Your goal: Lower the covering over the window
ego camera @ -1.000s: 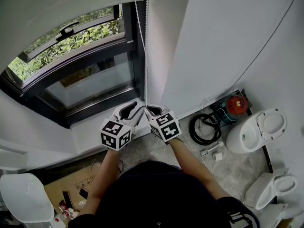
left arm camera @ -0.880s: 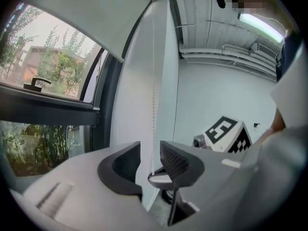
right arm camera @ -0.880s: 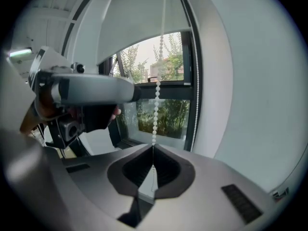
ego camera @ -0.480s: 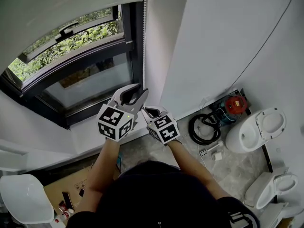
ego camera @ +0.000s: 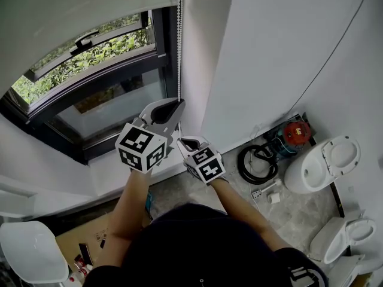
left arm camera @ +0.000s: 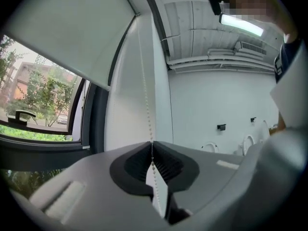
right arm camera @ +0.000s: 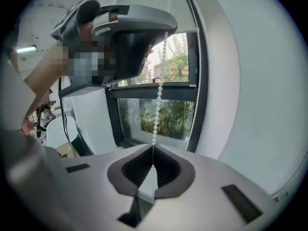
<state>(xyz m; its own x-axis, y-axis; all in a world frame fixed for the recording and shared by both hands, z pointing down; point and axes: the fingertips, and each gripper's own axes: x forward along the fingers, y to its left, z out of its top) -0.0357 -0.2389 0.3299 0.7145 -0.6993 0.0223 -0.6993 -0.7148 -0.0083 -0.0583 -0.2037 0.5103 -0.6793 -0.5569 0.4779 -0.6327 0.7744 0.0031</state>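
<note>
A white roller blind (ego camera: 78,11) covers only the top of the dark-framed window (ego camera: 114,94). Its white bead chain (ego camera: 179,40) hangs down the window's right side. My left gripper (ego camera: 178,103) is the higher one. Its jaws have just been closing and now pinch the chain (left arm camera: 147,105), which runs up from the left gripper's tips (left arm camera: 152,143) towards the blind (left arm camera: 72,37). Just below, my right gripper (ego camera: 182,141) is shut on the same chain (right arm camera: 157,109), which rises from the right gripper's tips (right arm camera: 153,148) to the left gripper (right arm camera: 130,37) above it.
A white wall (ego camera: 269,52) stands close on the right. On the floor lie a coiled black hose (ego camera: 254,160), a red tool (ego camera: 297,130) and white toilet fixtures (ego camera: 326,163). A cardboard box (ego camera: 90,235) and a white chair (ego camera: 30,250) sit at the lower left.
My left gripper has risen along the chain from beside the right gripper, and its jaws went from open to shut on the chain. The right gripper stayed put.
</note>
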